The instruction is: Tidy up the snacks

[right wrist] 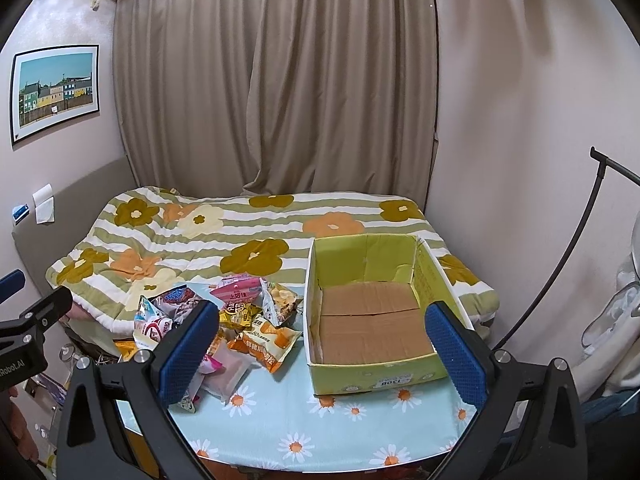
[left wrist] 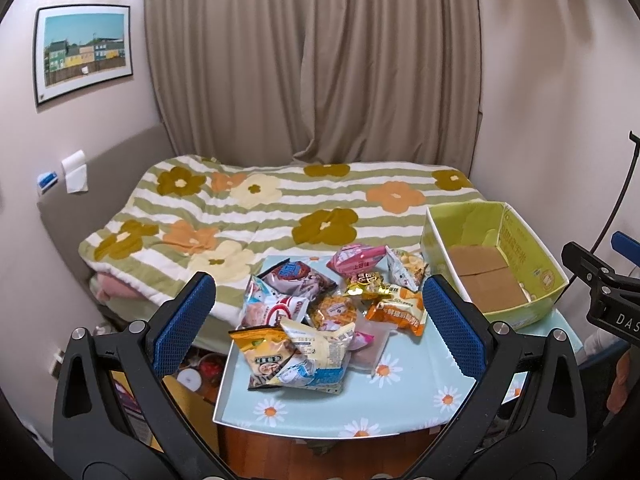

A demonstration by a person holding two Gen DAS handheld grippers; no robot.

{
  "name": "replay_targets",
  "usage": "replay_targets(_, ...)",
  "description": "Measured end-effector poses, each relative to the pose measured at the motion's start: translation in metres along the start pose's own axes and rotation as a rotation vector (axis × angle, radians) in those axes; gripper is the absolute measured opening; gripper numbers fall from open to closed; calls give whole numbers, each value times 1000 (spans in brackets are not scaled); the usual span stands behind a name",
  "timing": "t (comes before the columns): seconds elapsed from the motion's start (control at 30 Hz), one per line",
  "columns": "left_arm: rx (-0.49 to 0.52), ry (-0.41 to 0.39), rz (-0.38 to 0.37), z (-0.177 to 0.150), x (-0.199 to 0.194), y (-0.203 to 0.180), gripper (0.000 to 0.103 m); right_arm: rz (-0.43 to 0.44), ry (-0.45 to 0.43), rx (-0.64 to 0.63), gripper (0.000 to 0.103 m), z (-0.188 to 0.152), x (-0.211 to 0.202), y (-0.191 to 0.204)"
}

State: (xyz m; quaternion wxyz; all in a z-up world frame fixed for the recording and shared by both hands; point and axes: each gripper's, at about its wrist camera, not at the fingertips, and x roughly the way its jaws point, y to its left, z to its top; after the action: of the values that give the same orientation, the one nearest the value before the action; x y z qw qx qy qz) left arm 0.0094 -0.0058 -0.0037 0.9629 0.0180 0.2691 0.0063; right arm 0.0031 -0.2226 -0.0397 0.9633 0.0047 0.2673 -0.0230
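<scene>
A pile of several snack packets (left wrist: 320, 316) lies on a small table with a daisy-print cloth (left wrist: 400, 408). The pile also shows in the right wrist view (right wrist: 248, 320). An empty green cardboard box (right wrist: 372, 308) stands to the right of the pile; it shows in the left wrist view too (left wrist: 496, 264). My left gripper (left wrist: 320, 292) is open and empty, held above and in front of the pile. My right gripper (right wrist: 322, 316) is open and empty, held in front of the box. An orange packet (left wrist: 396, 312) lies at the pile's right edge.
A bed with a flower-print quilt (left wrist: 260, 216) lies right behind the table. Beige curtains (left wrist: 312, 60) hang behind it. A wall stands close on the right, with a black stand pole (right wrist: 560, 264). Clutter lies on the floor left of the table (left wrist: 196, 372).
</scene>
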Motion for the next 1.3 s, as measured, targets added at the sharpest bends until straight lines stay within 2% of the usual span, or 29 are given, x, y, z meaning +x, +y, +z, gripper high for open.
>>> replay_targets(1.3,-3,14,1,-4,11,-4,103,3,6,9,102,0,4,-4)
